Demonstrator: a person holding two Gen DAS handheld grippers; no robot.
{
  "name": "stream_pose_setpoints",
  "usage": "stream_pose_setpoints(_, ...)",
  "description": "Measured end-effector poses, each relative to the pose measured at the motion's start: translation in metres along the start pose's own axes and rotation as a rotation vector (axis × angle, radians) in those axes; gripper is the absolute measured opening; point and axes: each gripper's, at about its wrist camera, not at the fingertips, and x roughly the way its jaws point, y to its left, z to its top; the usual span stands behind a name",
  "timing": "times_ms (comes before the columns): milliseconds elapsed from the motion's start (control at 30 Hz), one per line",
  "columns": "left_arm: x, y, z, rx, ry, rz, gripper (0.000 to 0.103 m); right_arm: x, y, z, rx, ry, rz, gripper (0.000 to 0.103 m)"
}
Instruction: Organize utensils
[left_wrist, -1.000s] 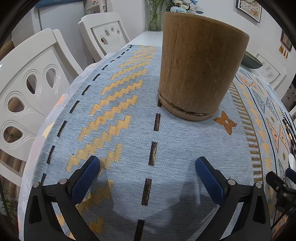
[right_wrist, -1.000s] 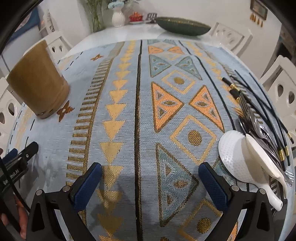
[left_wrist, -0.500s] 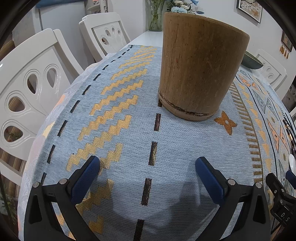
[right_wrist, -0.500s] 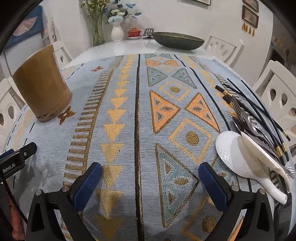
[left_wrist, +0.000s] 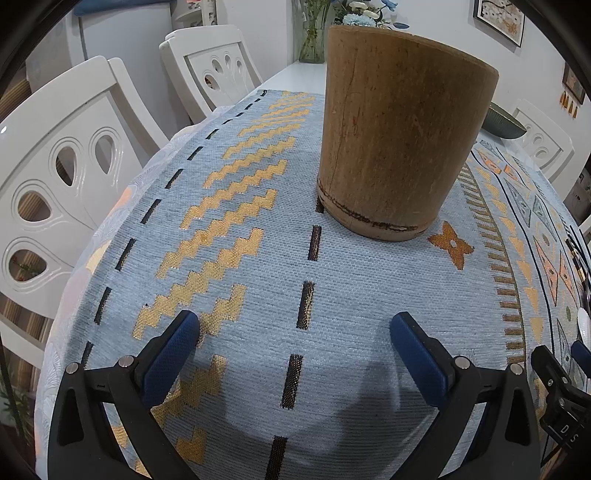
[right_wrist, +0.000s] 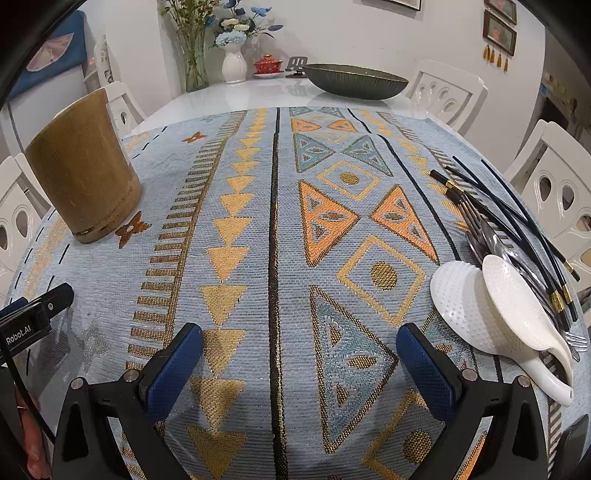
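Both the left gripper (left_wrist: 294, 334) and right gripper (right_wrist: 299, 345) hover spread wide, holding nothing. A rough wooden cup (right_wrist: 83, 166) stands near the table's left edge; glossy white spoons (right_wrist: 498, 306) overlap black-handled cutlery (right_wrist: 517, 229) at the right edge, partly hidden.

- "Robot.AI" in white letters stands on the black body of the left gripper (right_wrist: 35, 314), at the left edge of the right wrist view.
- "D S", partly cut off, stands on the black right gripper (left_wrist: 561, 402), at the lower right of the left wrist view.
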Motion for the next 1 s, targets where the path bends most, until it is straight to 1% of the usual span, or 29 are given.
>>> stream_pose_setpoints(367,0.0,-0.001,0.0,0.003,0.002,0.0,0.103,0.003,-0.001,0.003,0.0,0.002,0.0,0.103)
stream_pose_setpoints(500,-0.001,-0.004,0.005,0.038,0.011,-0.011,0.101,0.001,-0.001,0.001,0.0,0.002,0.001,0.103)
stream_pose_setpoints(567,-0.007,-0.012,0.01,0.09,-0.035,-0.032,0.101,0.002,-0.001,0.002,0.0,0.003,0.0,0.103)
stream_pose_setpoints(633,-0.017,-0.022,0.018,0.134,-0.116,-0.056,0.101,0.0,0.0,0.0,0.0,0.003,0.0,0.103)
stream_pose_setpoints(700,-0.02,-0.026,0.025,0.141,-0.145,-0.091,0.102,0.0,0.0,0.0,0.0,0.003,0.0,0.103)
stream_pose_setpoints(767,-0.017,-0.029,0.037,0.133,-0.164,-0.133,0.102,0.001,0.0,0.0,0.0,0.003,0.0,0.103)
stream_pose_setpoints(833,-0.012,-0.034,0.05,0.133,-0.18,-0.154,0.102,0.001,-0.001,0.001,0.0,0.004,0.0,0.103)
stream_pose_setpoints(933,-0.002,-0.042,0.064,0.136,-0.198,-0.164,0.102,0.001,-0.001,0.002,0.0,0.004,0.0,0.103)
stream_pose_setpoints(1000,0.004,-0.041,0.072,0.129,-0.195,-0.167,0.102,0.002,-0.001,0.002,0.001,0.004,0.001,0.103)
